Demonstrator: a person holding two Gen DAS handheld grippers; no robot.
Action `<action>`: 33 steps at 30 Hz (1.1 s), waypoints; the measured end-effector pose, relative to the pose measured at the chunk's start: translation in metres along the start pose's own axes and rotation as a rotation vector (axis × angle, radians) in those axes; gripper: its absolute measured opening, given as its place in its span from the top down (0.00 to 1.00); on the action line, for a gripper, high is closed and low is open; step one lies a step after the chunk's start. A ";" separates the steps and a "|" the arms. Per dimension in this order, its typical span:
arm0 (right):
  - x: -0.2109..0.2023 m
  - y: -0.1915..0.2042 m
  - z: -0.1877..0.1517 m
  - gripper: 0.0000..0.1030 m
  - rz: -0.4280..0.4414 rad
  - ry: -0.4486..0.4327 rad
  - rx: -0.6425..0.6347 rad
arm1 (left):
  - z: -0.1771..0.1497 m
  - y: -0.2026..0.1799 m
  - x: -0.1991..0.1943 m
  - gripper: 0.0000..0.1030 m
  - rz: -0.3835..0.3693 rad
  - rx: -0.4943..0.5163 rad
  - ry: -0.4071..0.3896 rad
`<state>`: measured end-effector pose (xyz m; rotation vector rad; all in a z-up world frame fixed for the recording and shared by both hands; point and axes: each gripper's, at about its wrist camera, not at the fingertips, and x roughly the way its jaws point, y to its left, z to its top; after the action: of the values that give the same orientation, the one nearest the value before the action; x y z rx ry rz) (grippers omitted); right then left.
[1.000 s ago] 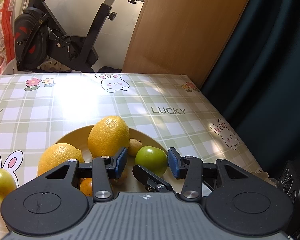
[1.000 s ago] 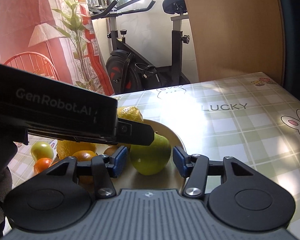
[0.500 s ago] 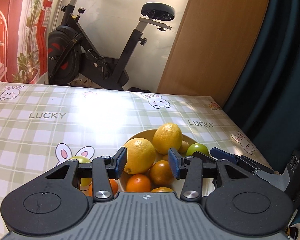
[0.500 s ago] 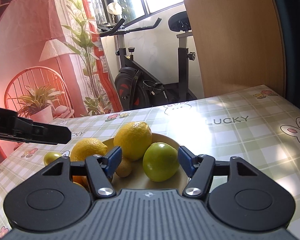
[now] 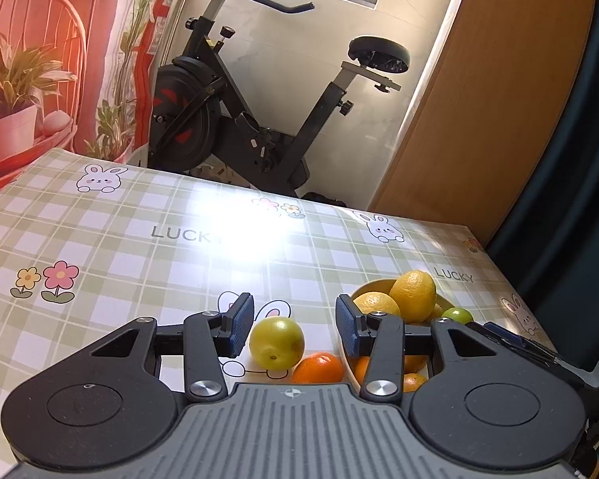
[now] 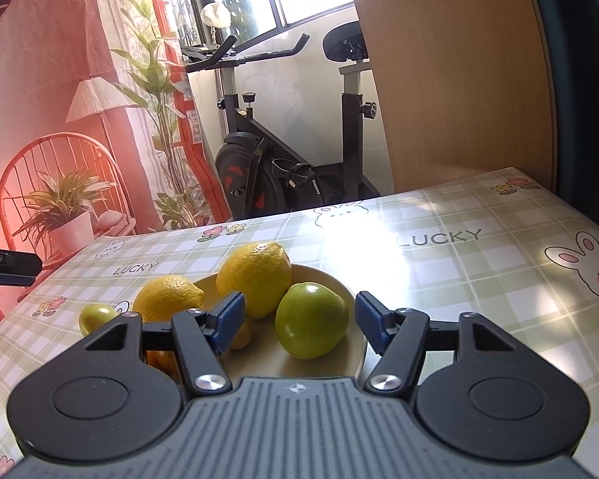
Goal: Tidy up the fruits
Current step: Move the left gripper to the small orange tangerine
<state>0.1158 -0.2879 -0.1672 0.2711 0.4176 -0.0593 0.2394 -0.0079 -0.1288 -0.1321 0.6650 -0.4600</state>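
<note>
A yellow bowl on the checked tablecloth holds two lemons, a green fruit, a small yellow fruit and oranges. My right gripper is open around the green fruit in the bowl, without touching it. My left gripper is open, with a yellow-green fruit lying on the table between its fingers and an orange beside it, left of the bowl. That loose fruit also shows in the right wrist view.
An exercise bike stands beyond the table's far edge. A wooden panel and a dark curtain are at the right. The right gripper's fingers show in the left wrist view past the bowl.
My left gripper has swung left from over the bowl to the loose yellow-green fruit on the table. My right gripper has pulled back slightly from the bowl and stayed open.
</note>
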 end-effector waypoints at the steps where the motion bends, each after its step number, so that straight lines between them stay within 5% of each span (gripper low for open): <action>1: -0.003 0.001 -0.001 0.37 0.010 -0.003 0.022 | 0.002 0.003 0.000 0.55 -0.003 0.004 0.001; 6: -0.006 0.028 -0.003 0.37 0.051 0.015 0.022 | 0.012 0.014 -0.002 0.55 -0.017 0.028 -0.017; 19: 0.041 0.144 -0.013 0.39 0.279 0.170 -0.356 | -0.002 0.047 0.003 0.55 -0.084 -0.063 -0.007; 33: 0.073 0.174 -0.031 0.39 0.229 0.255 -0.411 | -0.017 0.055 0.017 0.55 -0.148 -0.082 0.047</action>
<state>0.1896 -0.1123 -0.1806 -0.0824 0.6373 0.2864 0.2613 0.0342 -0.1661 -0.2502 0.7232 -0.5792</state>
